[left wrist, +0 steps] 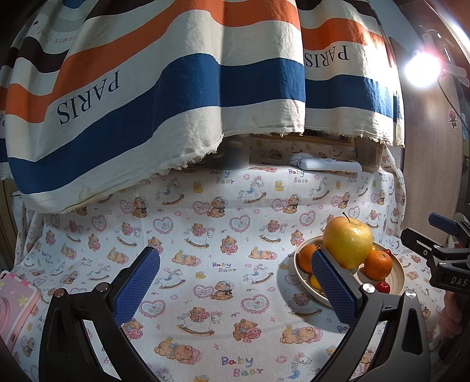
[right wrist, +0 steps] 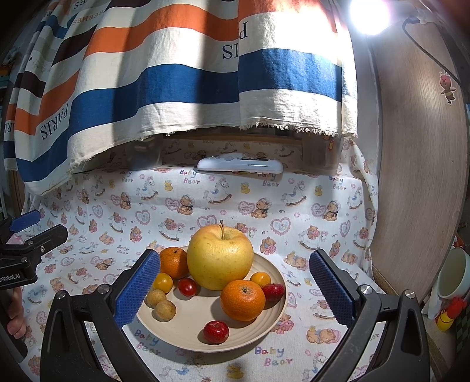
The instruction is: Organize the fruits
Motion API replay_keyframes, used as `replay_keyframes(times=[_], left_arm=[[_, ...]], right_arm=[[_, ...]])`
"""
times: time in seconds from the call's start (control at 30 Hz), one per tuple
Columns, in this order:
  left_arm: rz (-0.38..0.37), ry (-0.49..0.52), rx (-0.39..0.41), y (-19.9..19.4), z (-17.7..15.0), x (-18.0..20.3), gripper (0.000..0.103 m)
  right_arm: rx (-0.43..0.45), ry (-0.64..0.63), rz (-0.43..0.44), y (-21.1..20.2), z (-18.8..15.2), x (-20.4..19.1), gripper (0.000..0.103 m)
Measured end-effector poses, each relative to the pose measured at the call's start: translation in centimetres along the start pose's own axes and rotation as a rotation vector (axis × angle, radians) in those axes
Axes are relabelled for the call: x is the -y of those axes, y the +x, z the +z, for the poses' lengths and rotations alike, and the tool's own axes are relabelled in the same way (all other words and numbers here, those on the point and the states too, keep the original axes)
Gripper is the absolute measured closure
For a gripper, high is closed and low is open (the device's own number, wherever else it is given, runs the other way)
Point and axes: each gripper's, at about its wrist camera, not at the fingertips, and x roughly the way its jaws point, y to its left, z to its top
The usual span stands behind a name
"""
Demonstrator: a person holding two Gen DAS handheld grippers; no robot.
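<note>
Cream ribbed plate (right wrist: 273, 320), set on the bear-print cloth (right wrist: 293, 217) covering the surface; we list its contents. One yellow apple (right wrist: 220, 258), upright at the centre, stem up. Two oranges: one (right wrist: 242, 299) in front of the apple, touching it; one (right wrist: 174, 262) at its left. Two yellow tomatoes (right wrist: 162, 282) (right wrist: 260, 279), one red tomato (right wrist: 187, 287), two tan round fruits (right wrist: 156, 298) (right wrist: 165, 310) touching each other, two strawberries (right wrist: 216, 331) (right wrist: 273, 291).

Right tongs (right wrist: 234, 291): released, blue pads wide apart, hovering over the plate, nothing between them. Left tongs (left wrist: 235, 289): likewise released, over bare cloth, the plate just to their right.

At the back we note a white remote (right wrist: 239, 166) beneath a striped hanging (right wrist: 176, 73). A lamp (right wrist: 368, 11) glares at upper right.
</note>
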Motion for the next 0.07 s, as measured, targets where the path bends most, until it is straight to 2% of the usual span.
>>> replay_keyframes(times=[0.07], left_arm=[[0.001,0.000,0.000,-0.01,-0.01,0.02,0.001]], right_arm=[[-0.001,0.001,-0.001,0.00,0.00,-0.01,0.001]])
